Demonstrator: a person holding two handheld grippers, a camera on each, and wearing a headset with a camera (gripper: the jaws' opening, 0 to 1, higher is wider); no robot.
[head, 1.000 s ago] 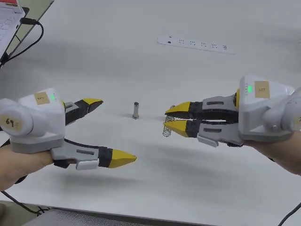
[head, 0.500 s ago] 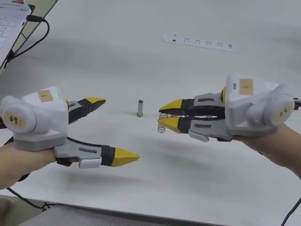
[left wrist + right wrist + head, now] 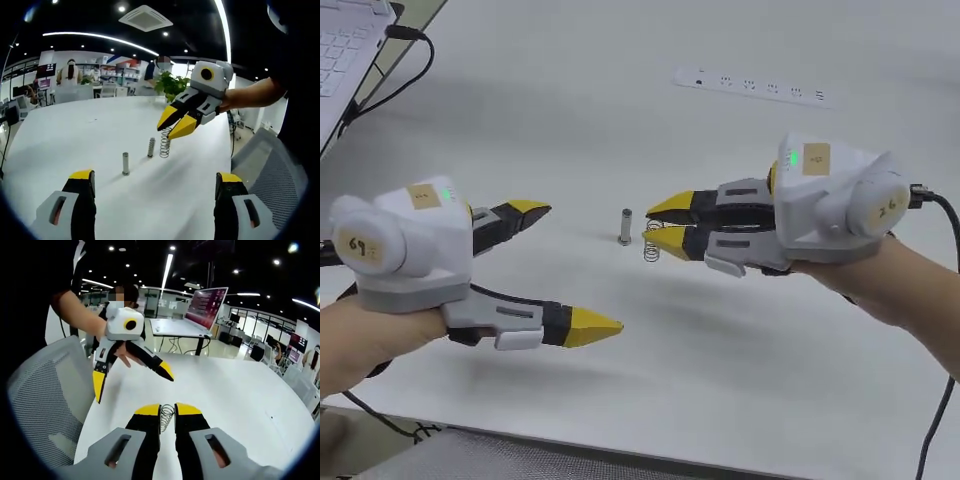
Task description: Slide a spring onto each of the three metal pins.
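- The right gripper (image 3: 650,225) is pinched almost closed on a spring (image 3: 652,250), which hangs at 6 o'clock from its tips, with the lower end near the tabletop (image 3: 720,350).
- The left gripper (image 3: 565,268) is spread wide and holds nothing.
- The head view has one pin (image 3: 625,227), upright at 9 o'clock of the spring and just beside it.
- The left gripper view adds a second pin (image 3: 125,163) — bare, at 8 o'clock of the first.

A white power strip (image 3: 750,88) lies far back on the white tabletop (image 3: 720,350). At the left edge of the head view, a black cable (image 3: 390,85) loops from a laptop (image 3: 345,40). A grey mesh chair (image 3: 45,390) stands beside the tabletop, and a green plant (image 3: 170,85) stands beyond it.
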